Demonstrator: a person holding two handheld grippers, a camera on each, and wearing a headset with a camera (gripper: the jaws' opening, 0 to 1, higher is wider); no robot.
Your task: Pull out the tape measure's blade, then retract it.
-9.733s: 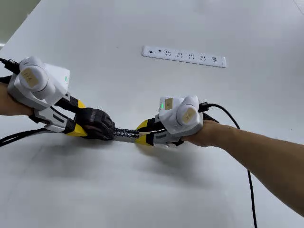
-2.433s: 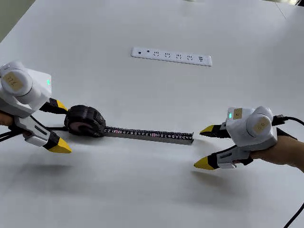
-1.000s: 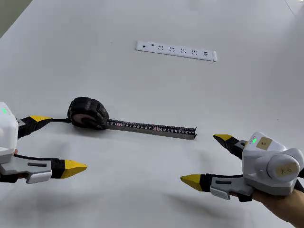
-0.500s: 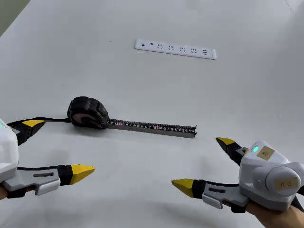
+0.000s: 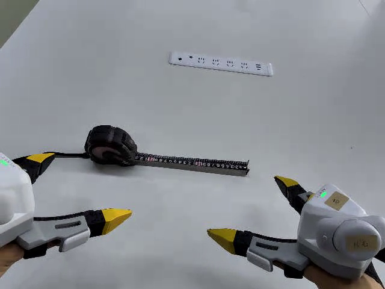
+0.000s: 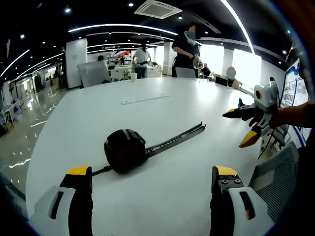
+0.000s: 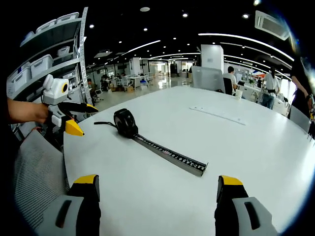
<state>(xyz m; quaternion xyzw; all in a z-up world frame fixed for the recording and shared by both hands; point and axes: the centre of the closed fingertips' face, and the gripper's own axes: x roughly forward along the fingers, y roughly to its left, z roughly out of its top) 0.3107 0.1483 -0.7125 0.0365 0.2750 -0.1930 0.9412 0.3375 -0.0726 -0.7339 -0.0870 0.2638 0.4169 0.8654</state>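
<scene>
The tape measure's black case [image 5: 110, 145] is seen lying on the white table [image 5: 180, 102], ahead of the left gripper [image 5: 81, 185] and just beyond its farther jaw tip, untouched by either jaw. The blade [image 5: 192, 163] is extended flat on the table from the case toward the right gripper [image 5: 251, 206]. Its end hook [image 5: 245, 169] is found ahead of that gripper's jaws, a little apart from the farther tip. Both pairs of yellow-tipped jaws are spread wide apart, with bare tabletop between them. A thin black cord [image 5: 69, 155] is trailed from the case toward the left gripper's farther jaw; whether it touches cannot be told. A white power strip [image 5: 221, 63] is laid well beyond the tape, far ahead of both pairs of jaws. In the left gripper view a mesh chair back [image 6: 275, 167] is seen to the right of the jaws, and people [image 6: 187, 46] are standing past the table's far edge. In the right gripper view shelving with bins [image 7: 49, 54] is seen up and to the left of the jaws.
</scene>
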